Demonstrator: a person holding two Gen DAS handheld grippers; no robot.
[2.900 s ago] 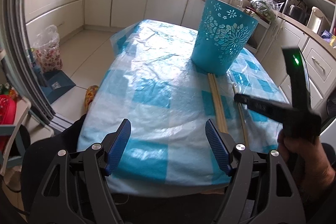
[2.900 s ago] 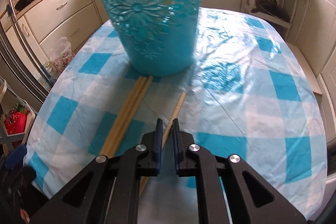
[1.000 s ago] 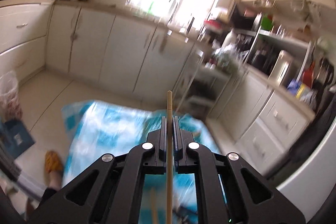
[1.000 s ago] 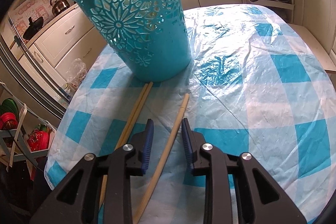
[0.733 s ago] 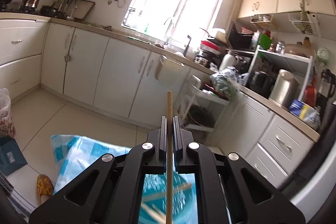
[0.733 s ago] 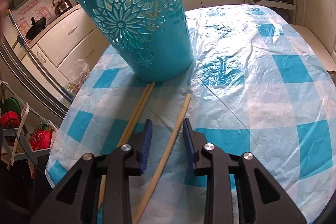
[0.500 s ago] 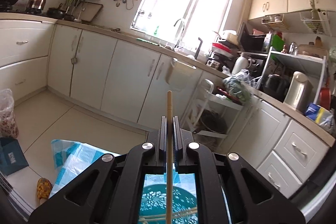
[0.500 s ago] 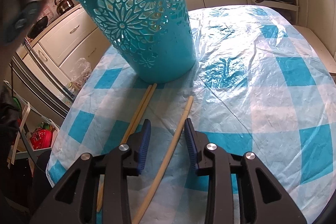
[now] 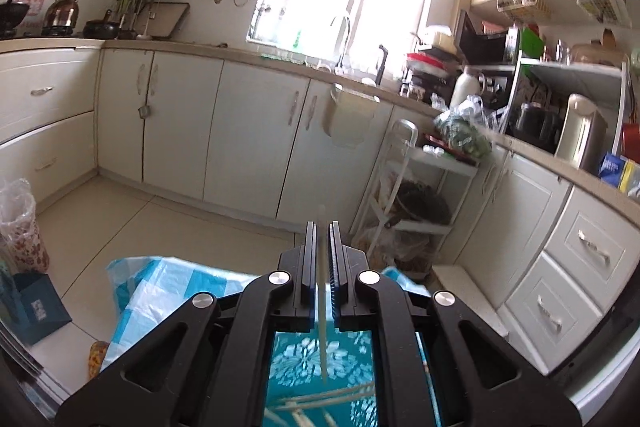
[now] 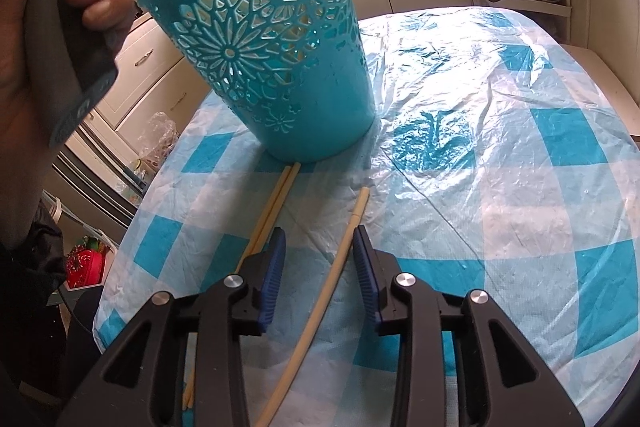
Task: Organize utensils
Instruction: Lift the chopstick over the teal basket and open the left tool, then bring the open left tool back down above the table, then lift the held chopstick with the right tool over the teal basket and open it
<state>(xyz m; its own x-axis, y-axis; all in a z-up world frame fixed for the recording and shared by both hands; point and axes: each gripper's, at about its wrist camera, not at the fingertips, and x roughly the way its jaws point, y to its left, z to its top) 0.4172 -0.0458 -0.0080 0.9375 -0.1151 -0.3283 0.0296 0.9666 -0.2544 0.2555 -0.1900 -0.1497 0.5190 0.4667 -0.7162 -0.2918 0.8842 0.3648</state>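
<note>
Hovering above the turquoise basket (image 9: 320, 367), the left tongs (image 9: 321, 259) are standing with their jaws only narrowly apart, and a pale chopstick (image 9: 321, 311) is showing blurred in the slot between them, its lower end pointing down into the basket mouth. Whether the pads are pinching it or it is sliding free, the blur is not letting me tell. Other sticks are lying crossed inside the basket.

In the right wrist view, the right tongs (image 10: 319, 267) are sitting low over the checked surface (image 10: 520, 187), jaws open to a moderate width and holding nothing. A single long chopstick (image 10: 340, 247) is lying between them, its far tip stopping short of the basket's foot, and a pair of chopsticks (image 10: 272, 211) is lying just to the left, tips touching the basket base.

These sticks are looking light, stiff and thin, probably bamboo or wood, so weight is posing no problem; the likely trouble is rolling on the crinkled plastic cover and pivoting in the grip. Taking hold near the middle of the length, jaws square across the shaft, is looking like the steadier choice, since a grip near one end would be letting the long free part swing. The basket itself is seeming light and perforated, so a nudge could be shifting it.
</note>
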